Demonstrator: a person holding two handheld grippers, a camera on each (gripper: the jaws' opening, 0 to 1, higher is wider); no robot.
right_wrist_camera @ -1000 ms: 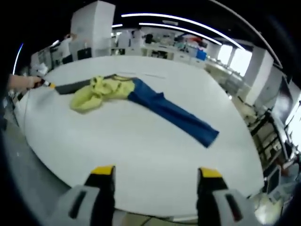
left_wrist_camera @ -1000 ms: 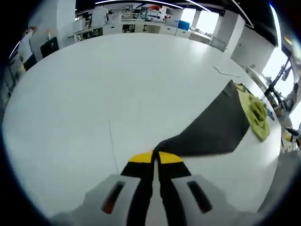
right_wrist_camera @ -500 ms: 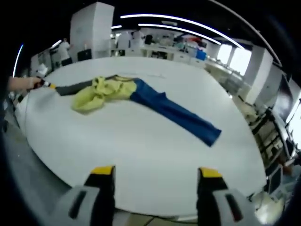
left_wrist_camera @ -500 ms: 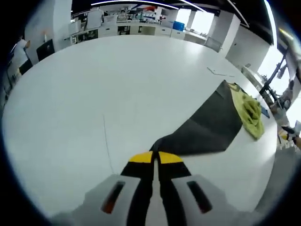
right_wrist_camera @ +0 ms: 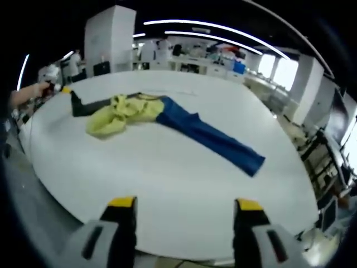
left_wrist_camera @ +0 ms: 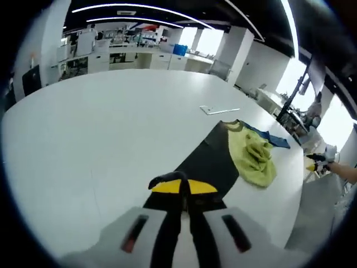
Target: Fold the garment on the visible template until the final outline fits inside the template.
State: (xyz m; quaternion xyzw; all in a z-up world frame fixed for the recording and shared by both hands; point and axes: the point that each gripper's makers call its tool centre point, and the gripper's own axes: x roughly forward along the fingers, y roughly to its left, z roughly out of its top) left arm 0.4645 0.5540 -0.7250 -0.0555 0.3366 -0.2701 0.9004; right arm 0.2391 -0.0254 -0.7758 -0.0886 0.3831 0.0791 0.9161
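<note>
With my left gripper (left_wrist_camera: 184,186) clamped on a corner of the black template sheet (left_wrist_camera: 209,162) and my right gripper (right_wrist_camera: 184,204) hanging jaws apart over the white table (right_wrist_camera: 167,167), I should draw the sheet out flat and low, clear of the yellow-green garment (right_wrist_camera: 120,114) and blue jeans (right_wrist_camera: 209,137) beyond.

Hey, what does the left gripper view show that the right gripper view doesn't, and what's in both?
Only the left gripper view shows the left gripper up close, shut on a corner of the dark grey fabric sheet, and a thin white strip lying on the table beyond it.

Only the right gripper view shows the right gripper up close, open with nothing between its jaws, and the full length of the blue trousers.

Both show the white round table, the crumpled yellow-green garment lying on the dark sheet, and part of the blue trousers.
</note>
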